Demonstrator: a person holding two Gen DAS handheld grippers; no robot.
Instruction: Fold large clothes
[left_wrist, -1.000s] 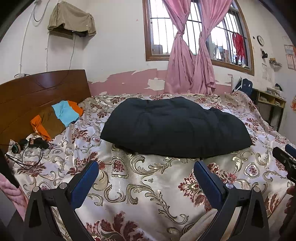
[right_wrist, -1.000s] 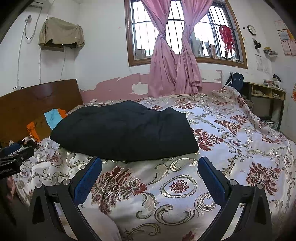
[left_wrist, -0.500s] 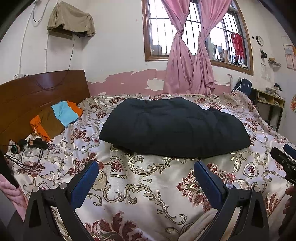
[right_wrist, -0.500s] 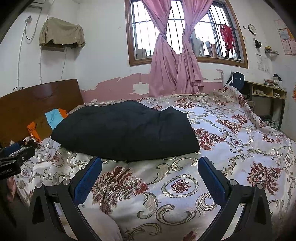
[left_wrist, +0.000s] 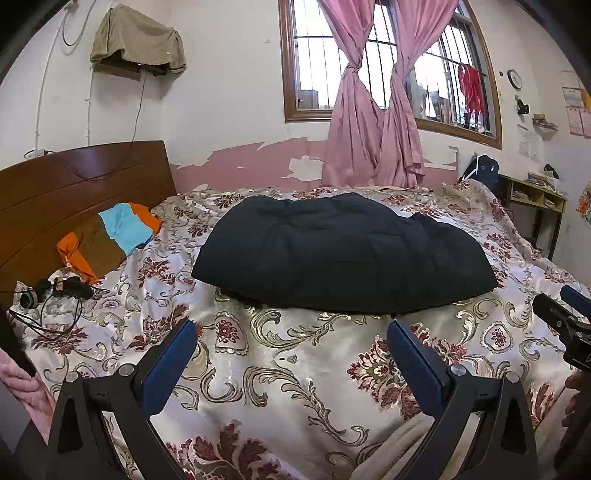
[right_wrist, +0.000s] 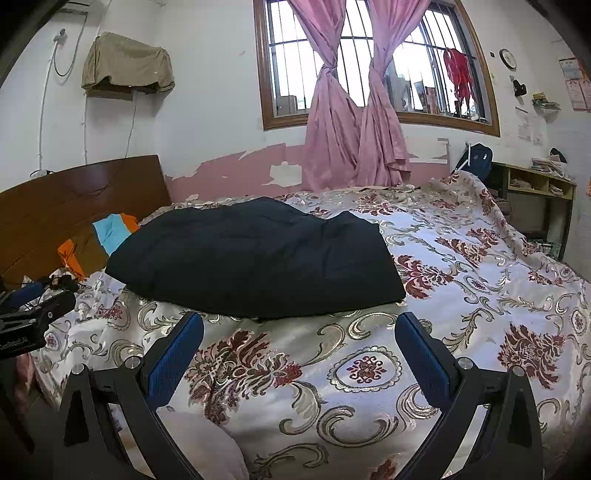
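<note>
My left gripper (left_wrist: 291, 354) hangs above the near edge of the floral bedspread (left_wrist: 280, 373), its blue pads spread wide with nothing between them. My right gripper (right_wrist: 299, 349) is just as wide apart and empty, held over the same near edge. Beyond both, the folded black garment (left_wrist: 343, 254) lies flat in the middle of the bedspread, apart from either gripper. Farther off, at the bedspread's head end, an orange, brown and blue cloth (left_wrist: 107, 240) rests against the wooden headboard (left_wrist: 74, 192)
</note>
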